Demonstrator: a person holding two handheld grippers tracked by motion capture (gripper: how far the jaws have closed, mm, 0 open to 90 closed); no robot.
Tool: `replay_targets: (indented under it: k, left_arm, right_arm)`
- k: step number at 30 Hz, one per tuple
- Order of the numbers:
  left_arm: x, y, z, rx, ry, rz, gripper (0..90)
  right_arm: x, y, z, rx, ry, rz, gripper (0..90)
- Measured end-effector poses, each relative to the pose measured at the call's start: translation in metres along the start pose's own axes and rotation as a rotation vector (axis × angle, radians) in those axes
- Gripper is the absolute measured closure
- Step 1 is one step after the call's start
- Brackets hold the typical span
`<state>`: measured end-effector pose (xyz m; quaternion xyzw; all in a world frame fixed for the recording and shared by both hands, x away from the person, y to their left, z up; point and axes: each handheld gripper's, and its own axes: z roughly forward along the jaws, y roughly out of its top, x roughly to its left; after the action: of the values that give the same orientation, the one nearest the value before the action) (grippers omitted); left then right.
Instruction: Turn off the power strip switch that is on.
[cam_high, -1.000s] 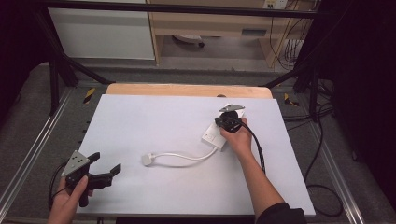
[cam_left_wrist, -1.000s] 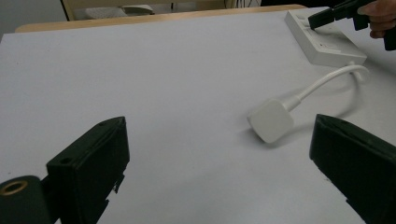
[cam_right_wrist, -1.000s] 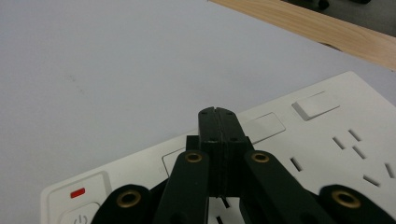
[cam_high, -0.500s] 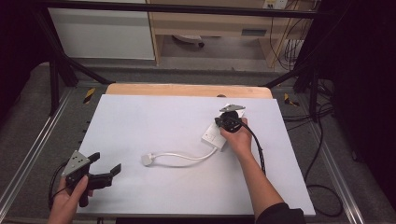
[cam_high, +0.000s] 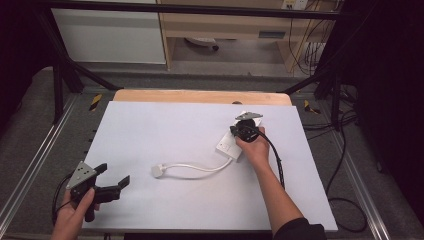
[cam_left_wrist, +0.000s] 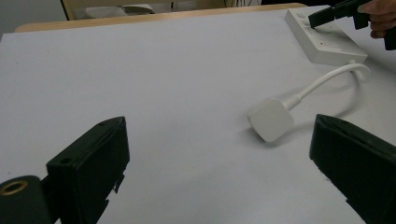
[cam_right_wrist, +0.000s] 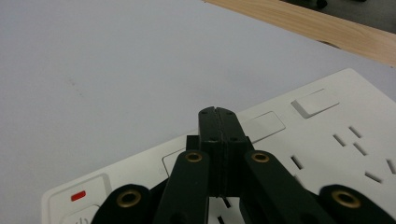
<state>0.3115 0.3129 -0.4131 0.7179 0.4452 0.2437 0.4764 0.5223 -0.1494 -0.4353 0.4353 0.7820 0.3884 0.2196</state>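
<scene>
Position of both grippers matches the frames from a second ago: no change. Right gripper (cam_right_wrist: 218, 112), jaws pressed together with nothing between them, rests its tips on the white power strip (cam_high: 231, 144) near the table's (cam_high: 150, 125) far right, apparently pressing a switch. Left gripper (cam_high: 112, 175), jaws apart and empty, waits at the near left. The plug (cam_left_wrist: 272, 119) lies mid-table, its cord (cam_high: 200, 167) running back to the strip. Judgement: switch press in progress.
</scene>
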Motion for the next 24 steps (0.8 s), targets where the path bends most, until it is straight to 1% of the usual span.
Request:
replay_targets:
  k: [10,12,14,15,16,19,21,24]
  left_arm:
    - [-0.0001,-0.0001,0.0002,0.006,-0.002,0.004,4.8]
    - [0.0,-0.0001,0.0001,0.006,-0.001,0.004,4.8]
    - [0.0001,-0.0002,0.0,0.005,0.0,0.001,4.8]
    - [0.0002,-0.0002,0.0001,0.005,0.001,0.001,4.8]
    - [0.0001,-0.0002,0.0002,0.006,0.0,0.0,4.8]
    - [0.0,-0.0001,0.0002,0.006,-0.001,0.004,4.8]
    - [0.0,-0.0001,0.0,0.006,0.0,0.003,4.8]
    - [0.0001,-0.0002,0.0002,0.004,0.001,0.001,4.8]
  right_arm:
    - [-0.0003,-0.0006,0.0006,-0.001,-0.002,0.006,90.0]
    - [-0.0008,-0.0011,0.0014,0.011,-0.002,0.008,90.0]
    - [-0.002,-0.0022,0.0019,-0.001,0.005,0.034,90.0]
    - [-0.002,-0.0024,0.0019,-0.002,0.005,0.035,90.0]
    - [-0.0021,-0.0023,0.0019,-0.002,0.003,0.027,90.0]
    - [-0.0017,-0.0017,0.002,0.001,0.002,0.027,90.0]
    - [-0.0007,-0.0014,0.0021,0.004,-0.004,0.016,90.0]
    - [-0.0007,-0.0015,0.0022,0.002,-0.002,0.016,90.0]
